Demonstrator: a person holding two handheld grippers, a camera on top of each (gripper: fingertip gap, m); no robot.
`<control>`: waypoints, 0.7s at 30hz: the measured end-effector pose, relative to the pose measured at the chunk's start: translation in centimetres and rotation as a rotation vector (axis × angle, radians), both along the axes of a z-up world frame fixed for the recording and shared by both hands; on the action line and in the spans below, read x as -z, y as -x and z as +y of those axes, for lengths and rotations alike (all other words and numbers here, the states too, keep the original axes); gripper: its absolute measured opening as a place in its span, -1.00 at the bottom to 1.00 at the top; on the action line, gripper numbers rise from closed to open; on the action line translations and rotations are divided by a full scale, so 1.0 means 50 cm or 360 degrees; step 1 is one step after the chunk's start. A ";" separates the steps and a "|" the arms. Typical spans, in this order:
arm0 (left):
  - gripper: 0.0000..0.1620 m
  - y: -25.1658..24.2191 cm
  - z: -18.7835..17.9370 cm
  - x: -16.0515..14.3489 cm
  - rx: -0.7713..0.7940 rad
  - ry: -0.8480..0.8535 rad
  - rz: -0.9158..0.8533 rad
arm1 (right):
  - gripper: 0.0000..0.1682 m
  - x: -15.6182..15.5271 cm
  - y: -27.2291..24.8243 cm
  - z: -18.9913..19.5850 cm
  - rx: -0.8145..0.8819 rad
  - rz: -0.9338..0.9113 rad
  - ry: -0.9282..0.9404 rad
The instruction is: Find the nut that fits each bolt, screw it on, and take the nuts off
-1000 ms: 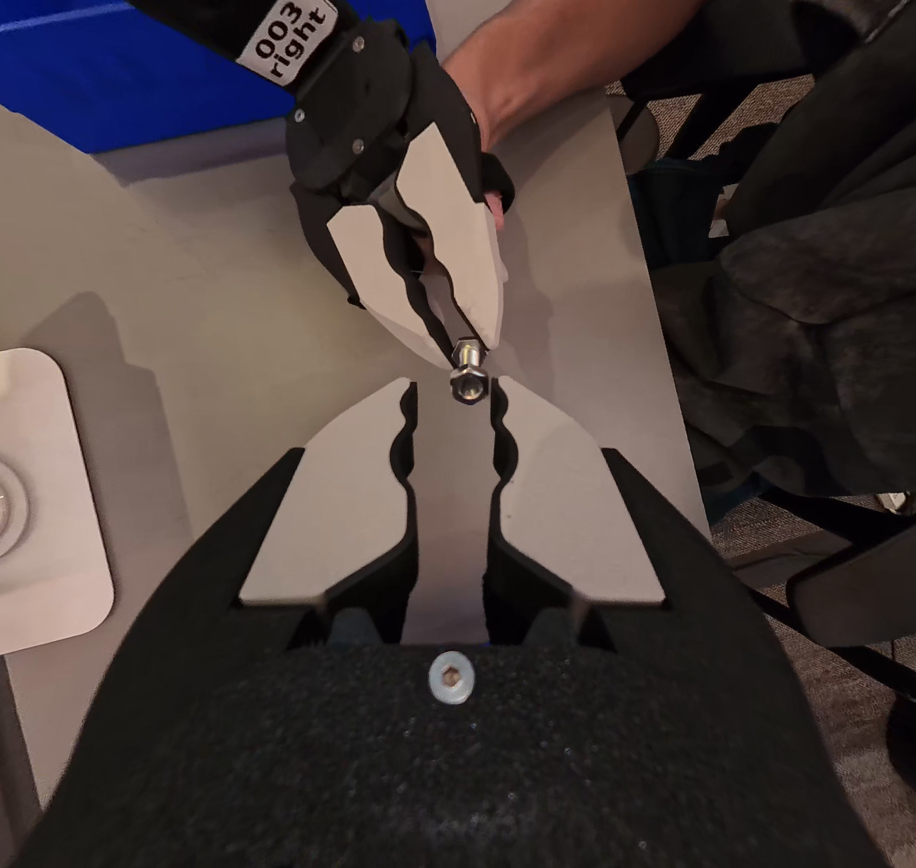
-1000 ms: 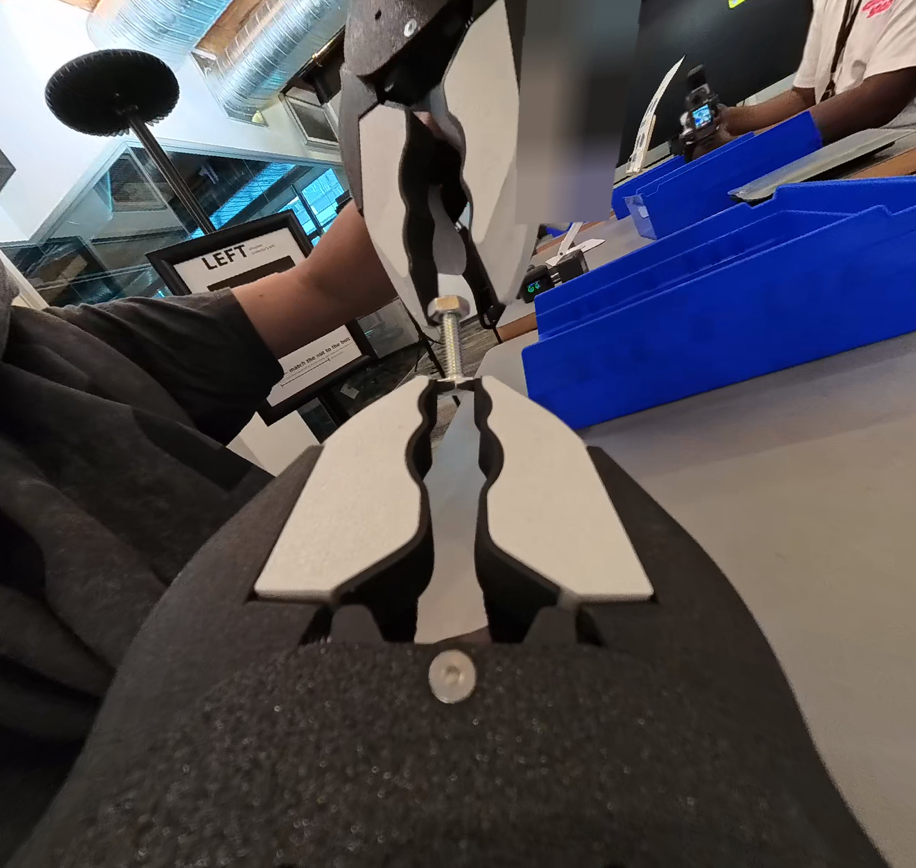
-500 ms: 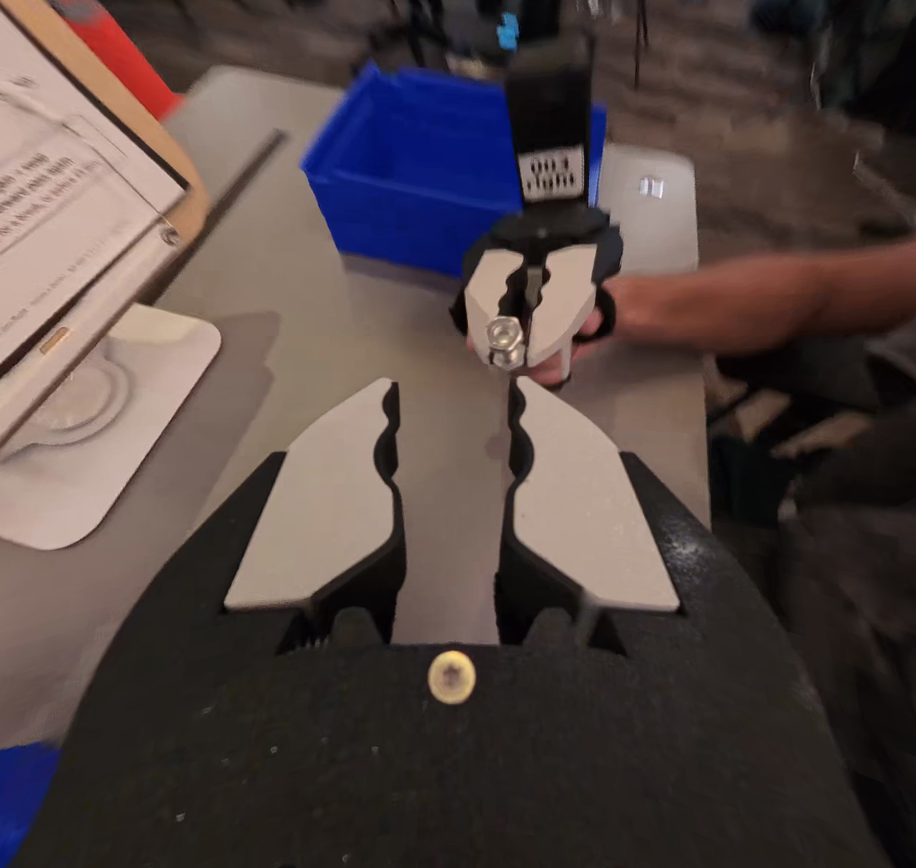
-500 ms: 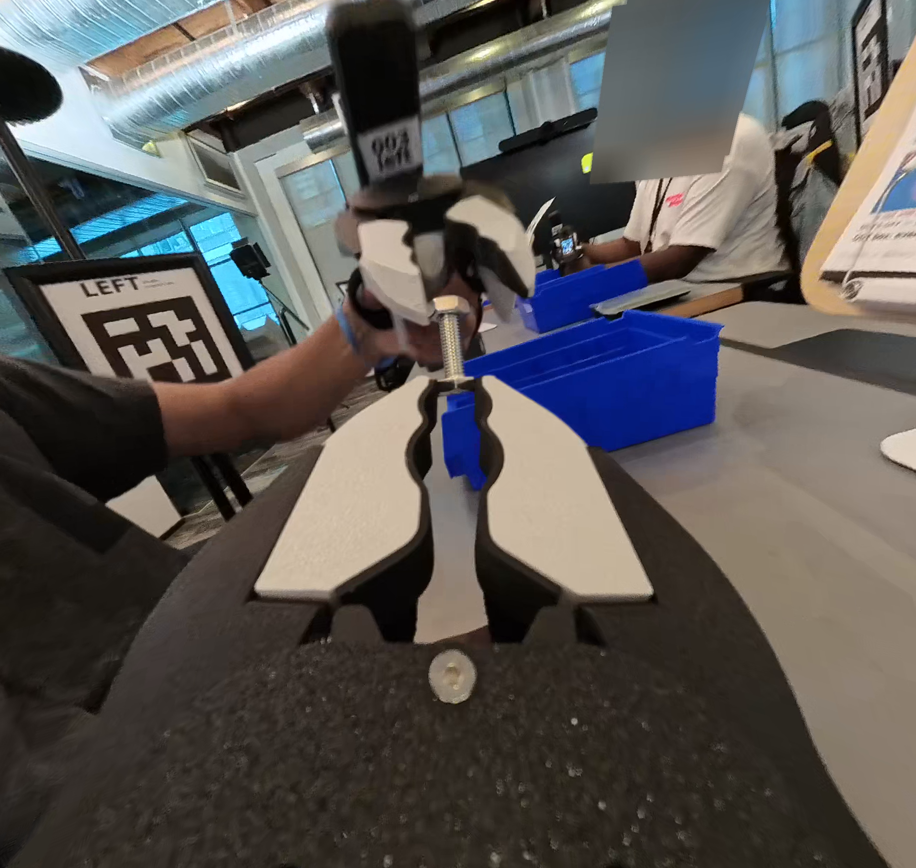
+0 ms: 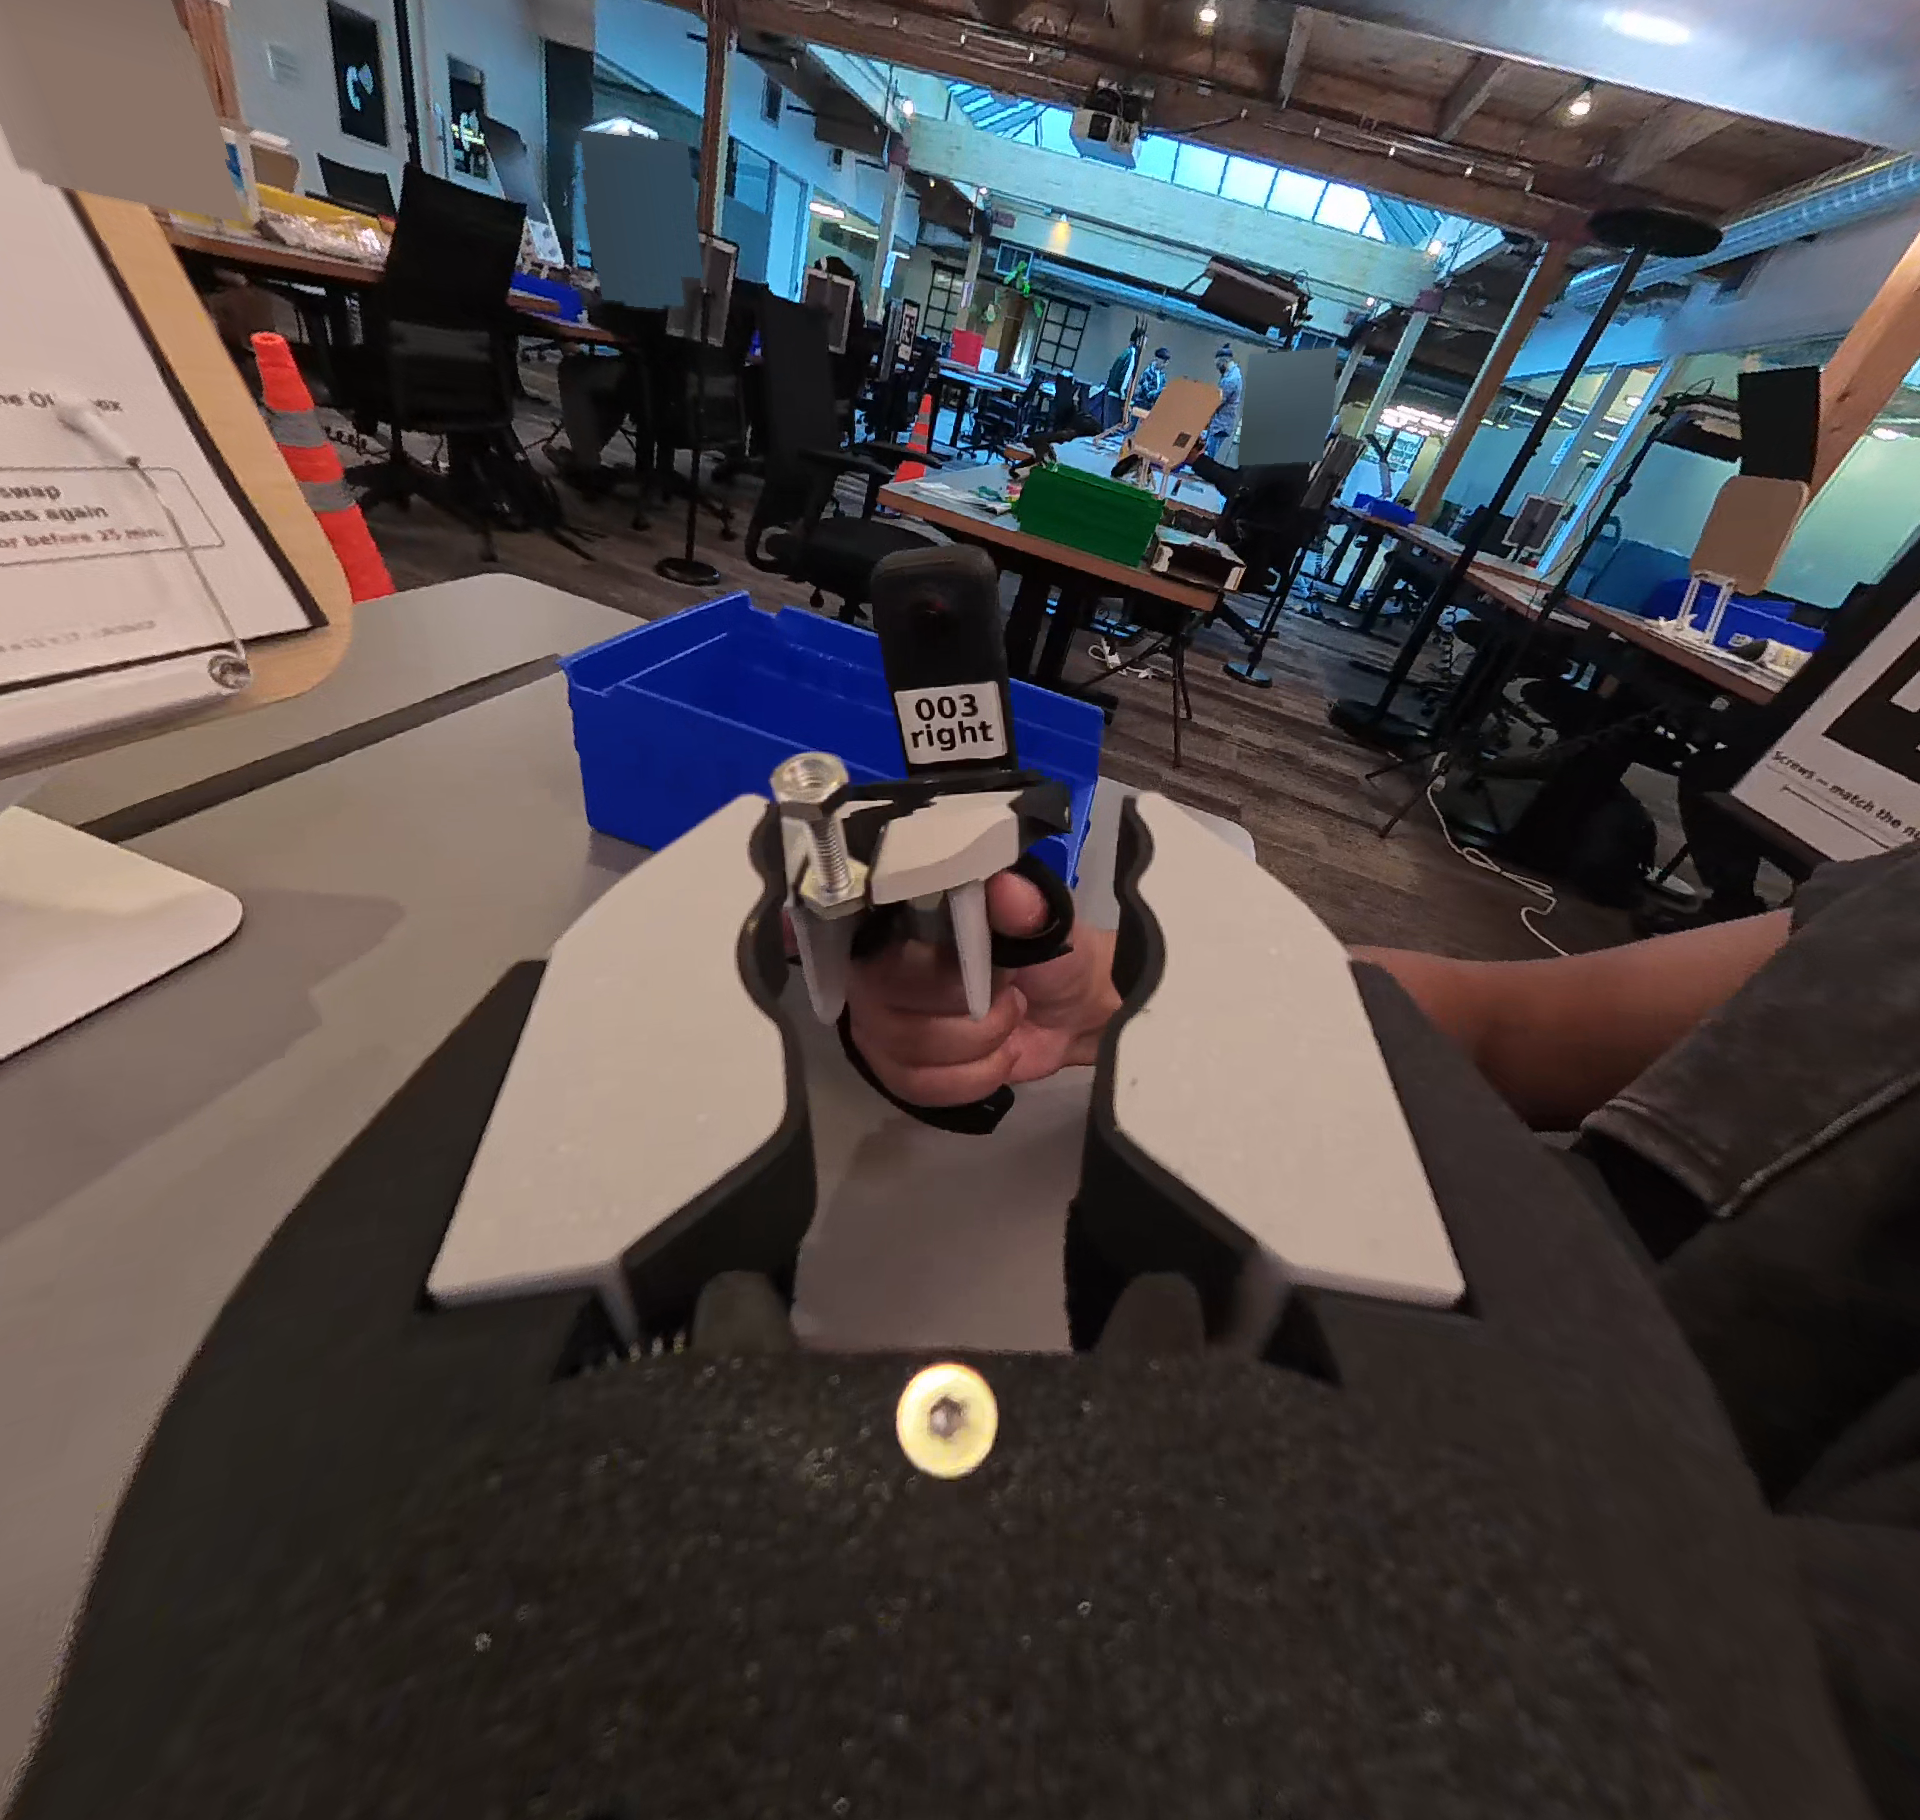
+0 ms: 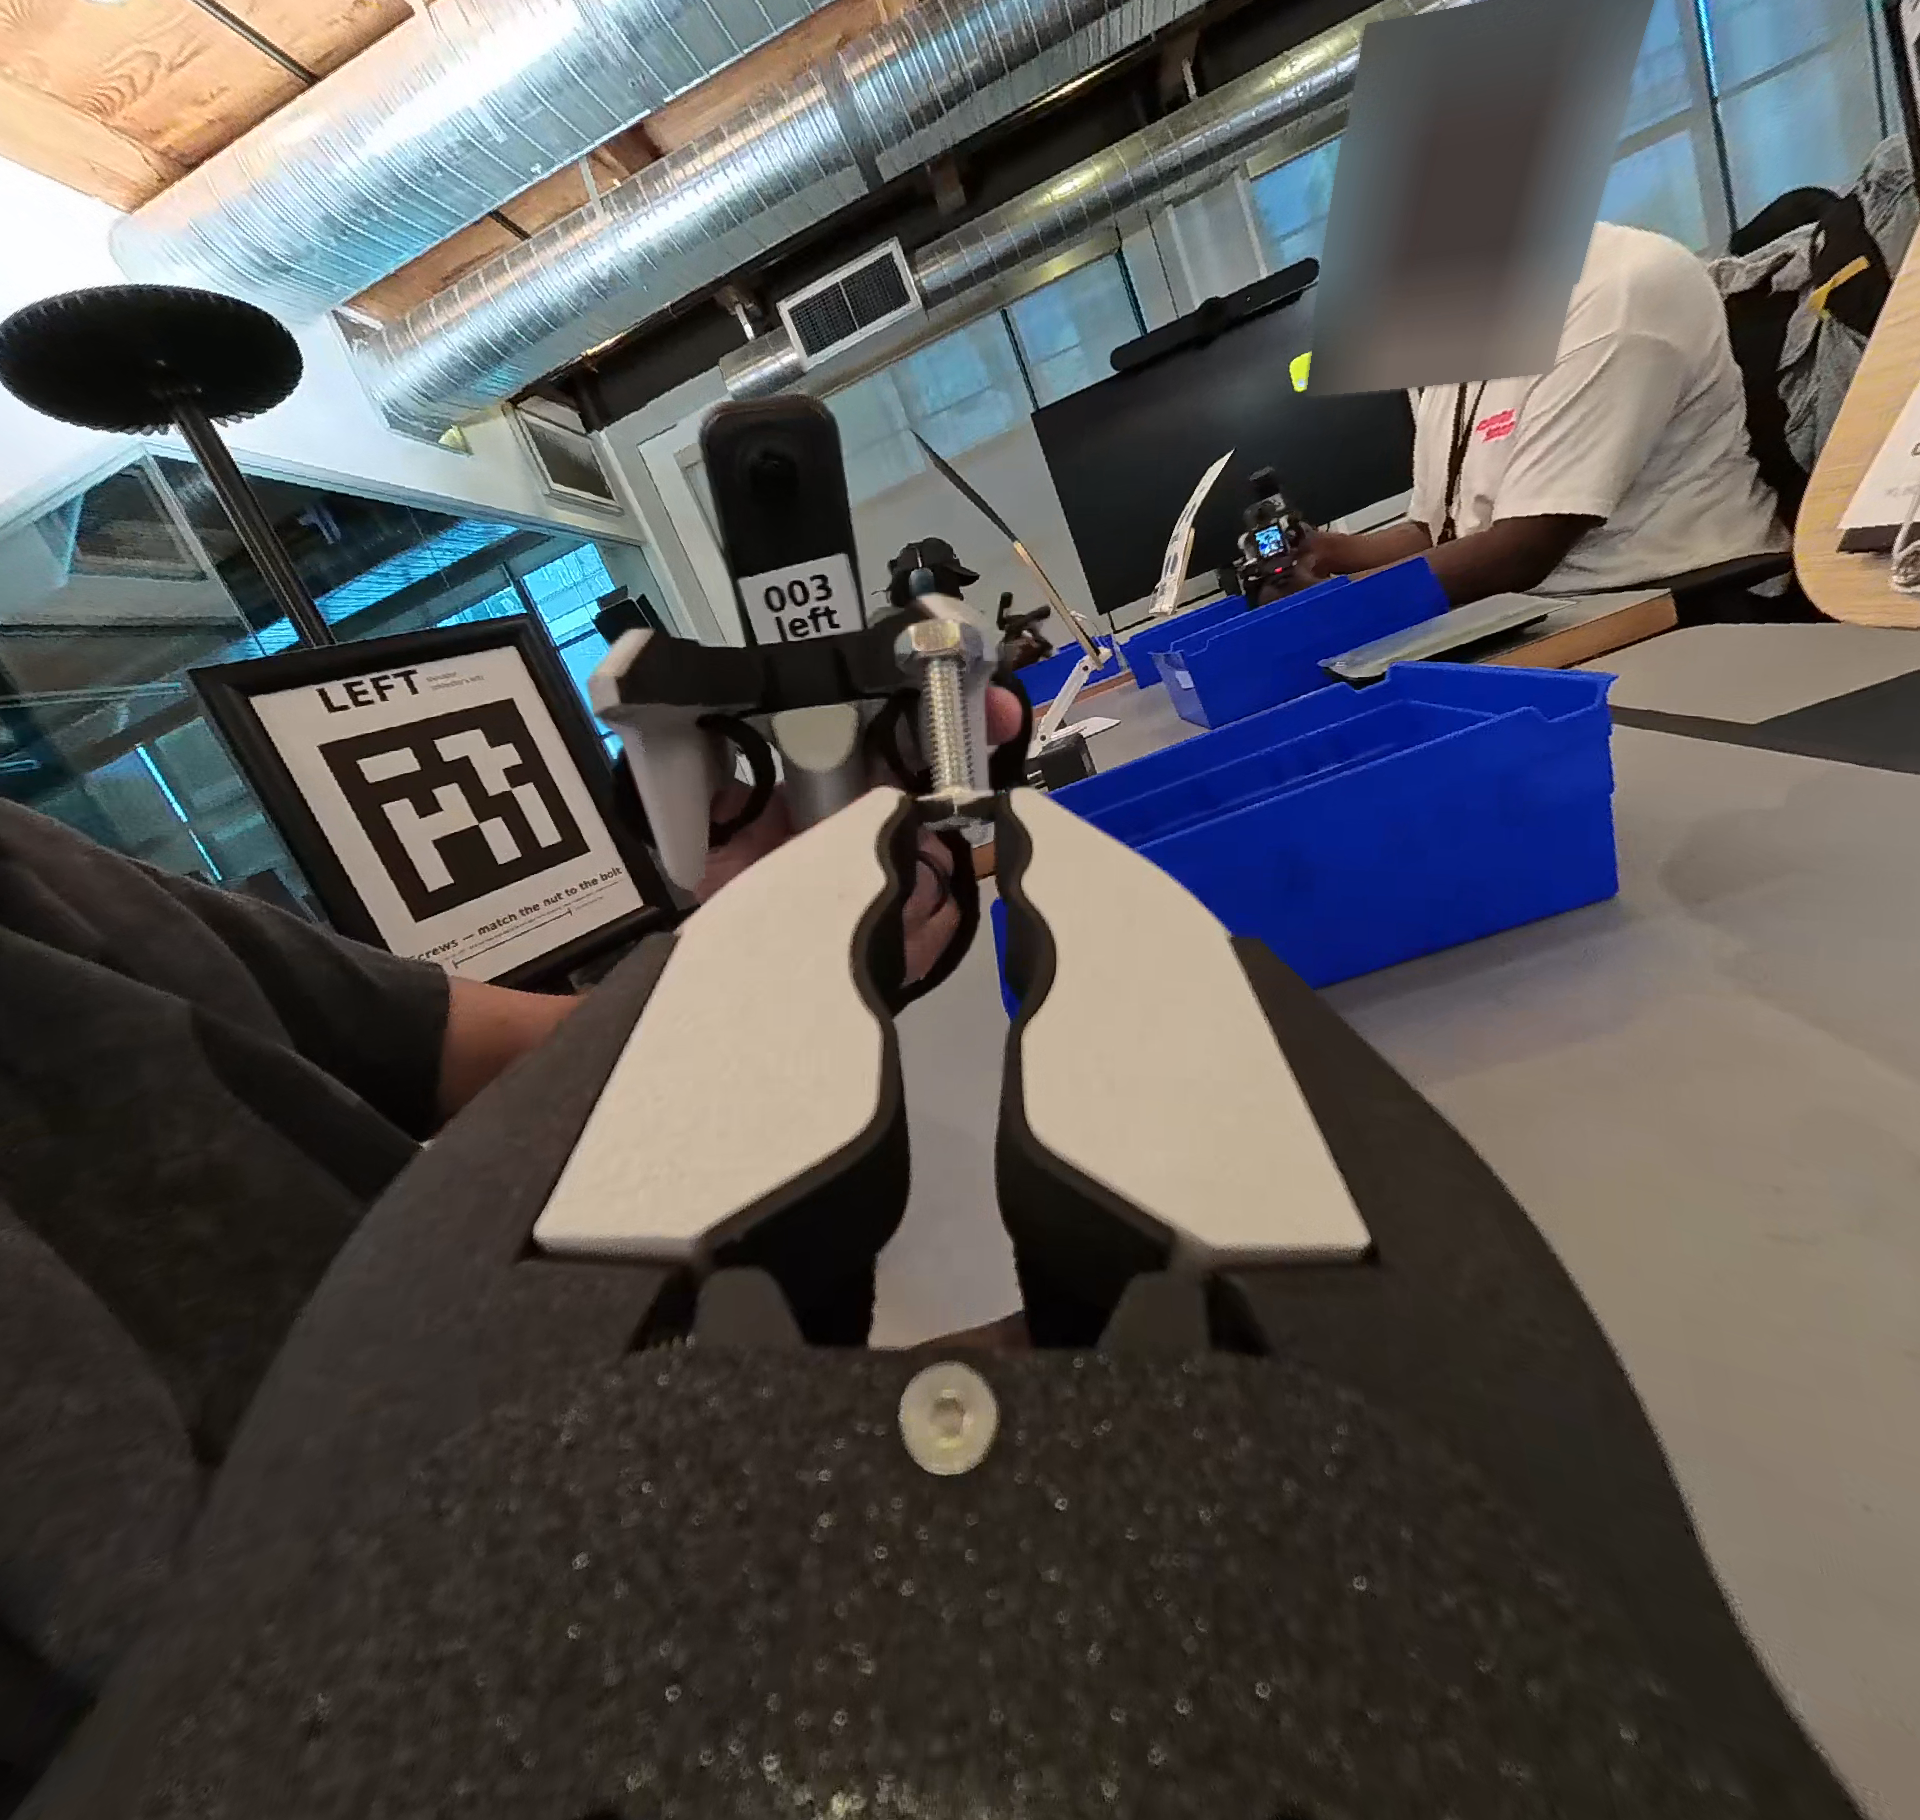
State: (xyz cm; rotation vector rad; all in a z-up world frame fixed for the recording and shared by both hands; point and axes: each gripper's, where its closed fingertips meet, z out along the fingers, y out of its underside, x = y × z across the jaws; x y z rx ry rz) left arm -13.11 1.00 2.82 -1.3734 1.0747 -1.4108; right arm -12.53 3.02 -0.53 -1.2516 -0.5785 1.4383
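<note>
Bin just behind clamped bolt

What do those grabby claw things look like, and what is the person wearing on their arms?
Each gripper, left and right, has a rough black body with one silver screw, and two flat pale grey fingers with wavy black inner edges. A black camera stick with a white sticker stands on each. The arms wear dark sleeves.

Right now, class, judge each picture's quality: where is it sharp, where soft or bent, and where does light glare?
Left wrist view: bolt sharp, ceiling's right corner smeared, poles bowed by the wide lens. Right wrist view: bolt and right gripper crisp, ducts curved, the top-left lamp blows out white.
</note>
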 end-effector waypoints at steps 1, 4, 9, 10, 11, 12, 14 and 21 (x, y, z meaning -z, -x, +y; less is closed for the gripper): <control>-0.25 -0.001 0.003 0.002 -0.0002 0.0011 -0.0002 | -0.83 0.000 0.001 0.000 -0.0003 -0.0004 -0.0001; -0.25 -0.002 0.005 0.007 -0.0001 0.0015 -0.0013 | -0.83 0.000 0.003 -0.001 0.0003 -0.0014 -0.0008; -0.24 -0.013 0.006 0.009 0.0027 0.0007 -0.0026 | -0.83 0.005 0.012 -0.003 0.0011 -0.0060 -0.0020; -0.24 -0.017 0.006 0.009 0.0036 0.0002 -0.0025 | -0.83 0.006 0.014 -0.004 0.0009 -0.0066 -0.0019; -0.24 -0.019 0.006 0.010 0.0040 0.0003 -0.0024 | -0.83 0.007 0.016 -0.005 0.0003 -0.0070 -0.0017; -0.24 -0.021 0.009 0.010 0.0038 0.0002 -0.0023 | -0.84 0.007 0.016 -0.004 0.0012 -0.0068 -0.0015; -0.24 -0.021 0.019 0.012 0.0001 -0.0021 -0.0017 | -0.83 0.009 0.016 -0.001 0.0020 -0.0079 -0.0008; -0.23 -0.021 0.009 0.013 0.0021 0.0010 -0.0064 | -0.83 0.008 0.010 0.006 0.0055 -0.0064 0.0010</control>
